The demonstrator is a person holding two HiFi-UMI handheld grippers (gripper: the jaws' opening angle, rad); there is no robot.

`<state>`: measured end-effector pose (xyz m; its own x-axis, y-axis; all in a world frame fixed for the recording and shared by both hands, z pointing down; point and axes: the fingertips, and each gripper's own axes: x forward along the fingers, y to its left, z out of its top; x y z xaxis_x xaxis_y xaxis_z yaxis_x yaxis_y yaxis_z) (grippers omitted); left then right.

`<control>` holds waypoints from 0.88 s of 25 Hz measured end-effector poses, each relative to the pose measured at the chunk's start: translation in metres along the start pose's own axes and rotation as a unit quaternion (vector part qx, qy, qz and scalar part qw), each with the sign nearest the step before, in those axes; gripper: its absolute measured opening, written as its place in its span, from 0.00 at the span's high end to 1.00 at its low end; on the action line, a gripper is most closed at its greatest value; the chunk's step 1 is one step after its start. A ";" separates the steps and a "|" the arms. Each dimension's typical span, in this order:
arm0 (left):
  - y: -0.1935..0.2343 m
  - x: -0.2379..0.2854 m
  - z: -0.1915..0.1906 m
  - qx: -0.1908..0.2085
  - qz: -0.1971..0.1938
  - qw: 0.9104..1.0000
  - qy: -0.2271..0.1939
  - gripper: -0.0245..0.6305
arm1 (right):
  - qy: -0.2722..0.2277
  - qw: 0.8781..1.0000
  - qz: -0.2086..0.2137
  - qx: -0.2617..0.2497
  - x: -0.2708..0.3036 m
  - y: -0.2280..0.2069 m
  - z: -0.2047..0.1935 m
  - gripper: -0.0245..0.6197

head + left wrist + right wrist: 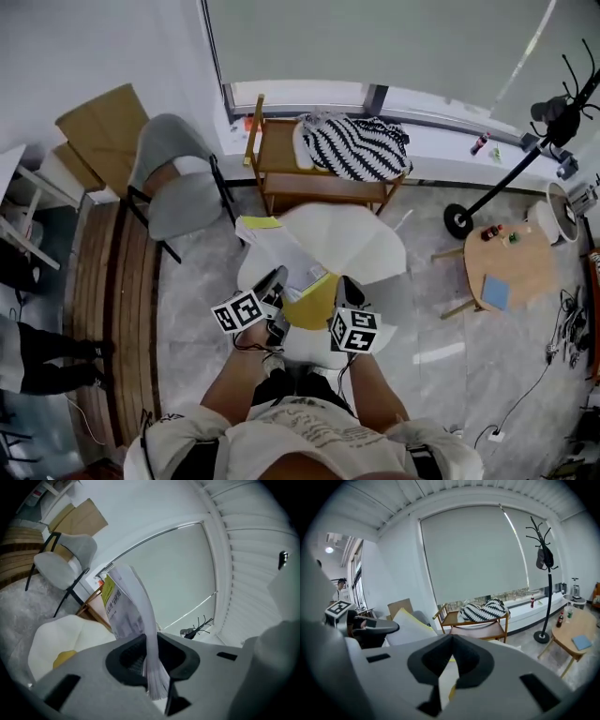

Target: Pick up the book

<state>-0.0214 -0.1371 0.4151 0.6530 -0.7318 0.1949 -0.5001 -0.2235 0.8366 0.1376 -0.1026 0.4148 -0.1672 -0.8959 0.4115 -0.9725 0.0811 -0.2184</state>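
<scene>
The person holds the book point(274, 246) up between both grippers, in front of the body and over a white rounded piece of furniture point(361, 234). The book hangs open, its white pages fanning away toward the window and its yellow cover showing below, between the two marker cubes. In the left gripper view, the left gripper point(152, 657) has its jaws closed to a narrow gap on a sheaf of the book's pages point(125, 605); the paper stands up out of the dark pads and curls over at the top, where a yellow strip with print shows. In the right gripper view, the right gripper point(449, 666) pinches a thin white edge of the book, backed with yellow, which runs down through the slot between its pads, while the rest of the book point(408, 628) rises to the left of the jaws. Past the book stand a grey chair point(175, 180) and a wooden trolley point(281, 159) bearing a black-and-white striped cushion point(358, 145). Off to the right are a round wooden side table point(525, 272) and a black coat stand point(514, 173)
</scene>
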 end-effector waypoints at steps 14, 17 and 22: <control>-0.149 -0.008 0.087 0.086 -0.109 0.988 -0.066 0.84 | -0.128 0.991 0.002 -0.025 -0.039 0.004 0.150 0.92; -0.163 -0.010 0.093 0.096 -0.118 0.986 -0.071 0.84 | -0.139 0.990 0.008 -0.025 -0.043 0.006 0.165 0.92; -0.172 -0.014 0.094 0.097 -0.127 0.985 -0.072 0.84 | -0.156 0.986 0.028 -0.045 -0.051 0.019 0.183 0.92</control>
<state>0.0021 -0.1492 0.2205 0.6905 -0.7173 -0.0934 -0.4405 -0.5194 0.7322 0.1574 -0.1356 0.2278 -0.1766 -0.9786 0.1059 -0.9760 0.1601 -0.1476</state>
